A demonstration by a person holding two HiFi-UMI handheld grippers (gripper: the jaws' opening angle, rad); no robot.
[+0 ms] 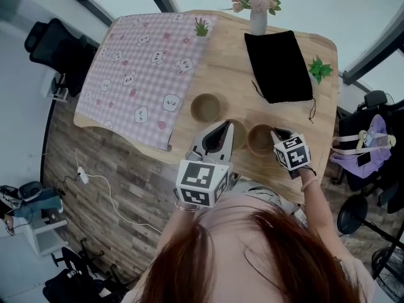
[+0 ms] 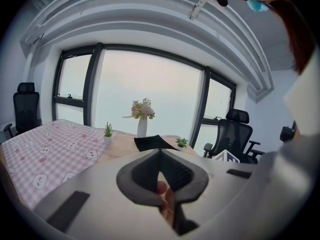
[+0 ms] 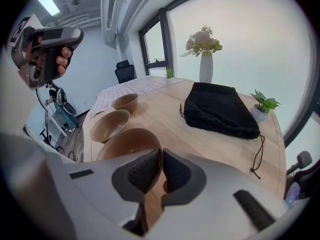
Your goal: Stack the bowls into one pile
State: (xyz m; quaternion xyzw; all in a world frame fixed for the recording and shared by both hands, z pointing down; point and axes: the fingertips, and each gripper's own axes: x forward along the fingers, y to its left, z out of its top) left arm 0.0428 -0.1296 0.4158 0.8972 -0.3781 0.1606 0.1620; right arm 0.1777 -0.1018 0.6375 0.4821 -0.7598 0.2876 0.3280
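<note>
**Three bowls apart, both grippers shut and empty**

The three round, brown, matte bowls stand in a slanted row at the lower middle of the head view, on the pale wooden table (image 1: 227,68); the far bowl (image 1: 206,107) sits up and left, the middle bowl (image 1: 238,134) is half hidden behind the left gripper (image 1: 226,128), and the near bowl (image 1: 261,139) lies down and right, near the table's edge; none sits inside another, so the pile is not yet begun. The likely trouble: a rim pinched from one side may tilt its bowl and let it slip; the near bowl, if nudged, could slide off the edge; a bowl lowered off-centre may settle askew. They look alike in size, empty, with smooth sloping walls.

The left gripper has its jaws together on nothing, and its own view points above the table toward the window; the right gripper (image 3: 161,154), jaws likewise closed and empty, hangs just over the near bowl. Higher in the frame lie a black drawstring pouch (image 1: 278,65), a pink checked cloth (image 1: 145,74) and a white vase of flowers (image 1: 257,21).
</note>
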